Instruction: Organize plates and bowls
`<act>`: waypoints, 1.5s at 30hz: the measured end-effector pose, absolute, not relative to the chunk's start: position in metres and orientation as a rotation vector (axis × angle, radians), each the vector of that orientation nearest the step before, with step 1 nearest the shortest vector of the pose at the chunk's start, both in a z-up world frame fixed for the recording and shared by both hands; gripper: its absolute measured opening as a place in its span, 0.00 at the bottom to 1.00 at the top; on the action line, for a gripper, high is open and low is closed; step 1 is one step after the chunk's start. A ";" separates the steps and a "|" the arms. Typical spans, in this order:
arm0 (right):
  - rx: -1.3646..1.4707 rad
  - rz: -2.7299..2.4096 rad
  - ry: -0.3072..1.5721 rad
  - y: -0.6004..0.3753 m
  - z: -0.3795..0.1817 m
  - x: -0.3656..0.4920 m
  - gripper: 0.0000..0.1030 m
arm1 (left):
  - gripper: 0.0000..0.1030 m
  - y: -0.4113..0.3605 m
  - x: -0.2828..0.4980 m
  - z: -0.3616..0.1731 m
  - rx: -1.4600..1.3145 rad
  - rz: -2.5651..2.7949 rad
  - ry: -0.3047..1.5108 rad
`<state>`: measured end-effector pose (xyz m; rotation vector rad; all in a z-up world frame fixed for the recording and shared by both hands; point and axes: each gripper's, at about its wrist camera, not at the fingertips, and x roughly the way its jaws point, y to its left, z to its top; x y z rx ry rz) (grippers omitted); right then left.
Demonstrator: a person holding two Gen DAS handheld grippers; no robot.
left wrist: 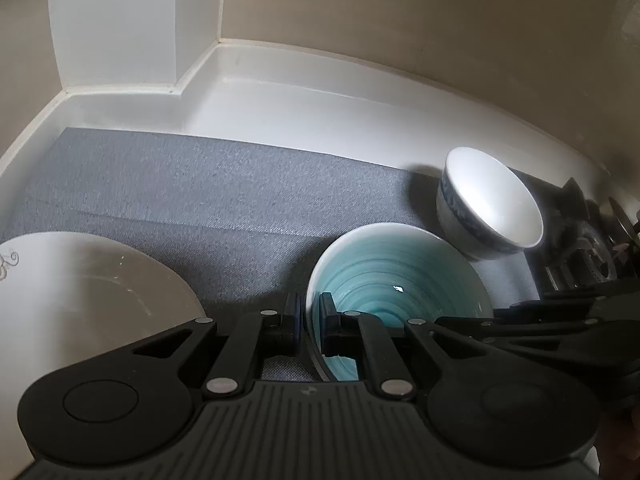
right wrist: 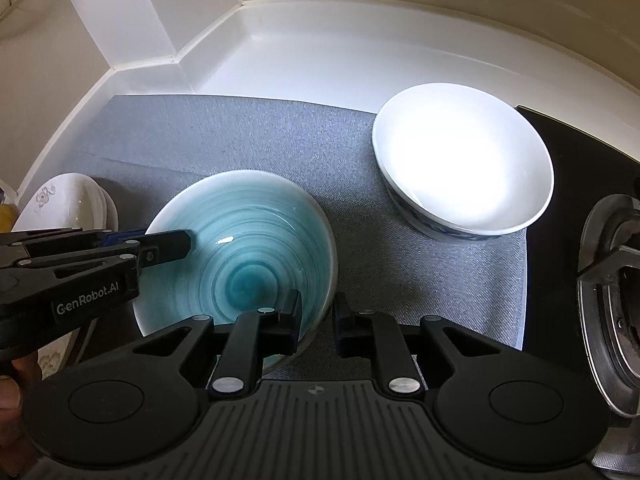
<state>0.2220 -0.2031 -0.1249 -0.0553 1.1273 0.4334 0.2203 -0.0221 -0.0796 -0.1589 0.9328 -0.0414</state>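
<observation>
The teal bowl (right wrist: pixel 240 248) sits on the grey mat (right wrist: pixel 248 136) near the white bowl (right wrist: pixel 464 160), both grippers, left (left wrist: pixel 310 322) and right (right wrist: pixel 318 326), clamped on opposite rim edges, so uneven lifting could tip it or slip it free.

Beige walls (left wrist: pixel 400 20), white counter (right wrist: pixel 320 52), grey mat (left wrist: pixel 200 184), stove burner (right wrist: pixel 612 280) at right.

I see three dishes on the mat (right wrist: pixel 280 136): plate (right wrist: pixel 76 200) far left, ribbed bowl (right wrist: pixel 248 248) in the middle nearest me, second bowl (right wrist: pixel 464 160) behind and to its right. Stove burner (right wrist: pixel 612 280) sits right of the mat; wall corner (right wrist: pixel 132 20) behind.
</observation>
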 end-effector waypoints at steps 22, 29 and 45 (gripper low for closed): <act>-0.019 0.415 1.086 -0.210 -0.114 0.214 0.15 | 0.05 -0.019 0.213 -0.072 -0.140 -0.064 0.897; 0.005 0.389 1.057 -0.215 -0.099 0.206 0.15 | 0.05 -0.020 0.206 -0.057 -0.117 -0.096 0.869; 0.102 0.263 0.979 -0.232 -0.053 0.146 0.14 | 0.05 -0.033 0.167 -0.015 -0.036 -0.260 0.789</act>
